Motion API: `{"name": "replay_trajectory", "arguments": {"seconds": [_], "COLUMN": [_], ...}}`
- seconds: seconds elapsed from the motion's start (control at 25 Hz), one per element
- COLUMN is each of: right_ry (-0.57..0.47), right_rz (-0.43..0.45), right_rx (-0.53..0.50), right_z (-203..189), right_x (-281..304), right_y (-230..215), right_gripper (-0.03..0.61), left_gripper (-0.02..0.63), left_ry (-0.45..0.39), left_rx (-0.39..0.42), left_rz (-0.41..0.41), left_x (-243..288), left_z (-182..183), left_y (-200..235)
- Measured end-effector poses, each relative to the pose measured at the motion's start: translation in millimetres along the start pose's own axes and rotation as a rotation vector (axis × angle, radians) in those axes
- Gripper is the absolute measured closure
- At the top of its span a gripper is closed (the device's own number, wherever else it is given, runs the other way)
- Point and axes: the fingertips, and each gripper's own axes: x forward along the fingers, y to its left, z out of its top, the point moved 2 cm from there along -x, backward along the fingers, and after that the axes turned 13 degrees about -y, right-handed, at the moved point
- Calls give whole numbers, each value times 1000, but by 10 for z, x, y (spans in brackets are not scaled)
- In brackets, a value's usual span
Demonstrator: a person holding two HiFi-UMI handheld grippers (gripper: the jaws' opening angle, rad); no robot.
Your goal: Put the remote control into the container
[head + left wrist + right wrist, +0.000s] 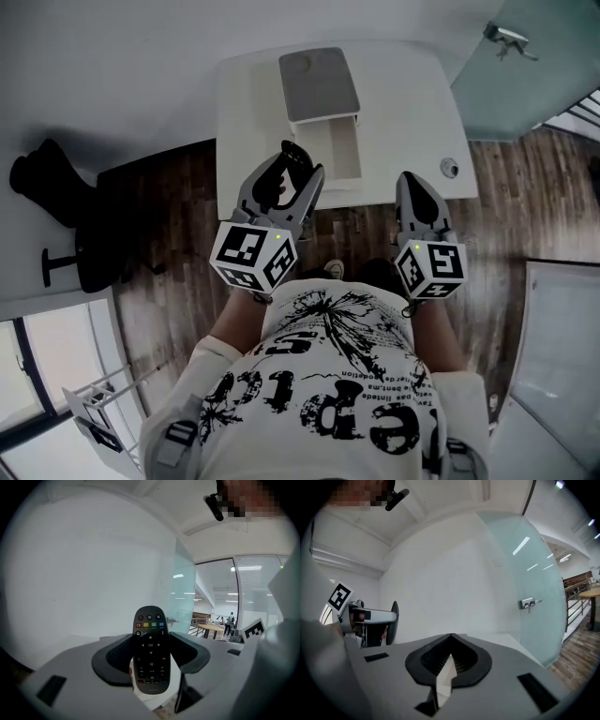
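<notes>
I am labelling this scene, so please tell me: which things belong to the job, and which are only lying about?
Job: remote control, clamped in the left gripper; open container; white table under it.
Lying about: black chair; small round fitting on the table; door handle; right gripper, shut and empty.

your left gripper is left of your right gripper, both at the tabletop near edge. remote control sits between the left jaws. container is on the tabletop ahead, lid over its far half.
</notes>
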Motion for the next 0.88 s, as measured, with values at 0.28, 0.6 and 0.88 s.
{"name": "replay_trajectory", "arguments": {"seconds": [0.28, 0.6, 0.88], "right_ry": [23, 74, 149], "right_rz": [110, 294, 470], "right_rx": [34, 39, 40], "right_z": [-91, -161, -257], "right_x": [454, 1298, 1881], "right_y": [-19, -54, -180], "right_gripper": [580, 580, 580], "left_gripper": [367, 367, 367], "left_ry": [9, -15, 35], "left_rx": [-4, -13, -64], "left_rz": [108, 270, 451], "left_x": [59, 396, 676], "left_z": [-67, -72, -418], "left_y": [227, 506, 706]}}
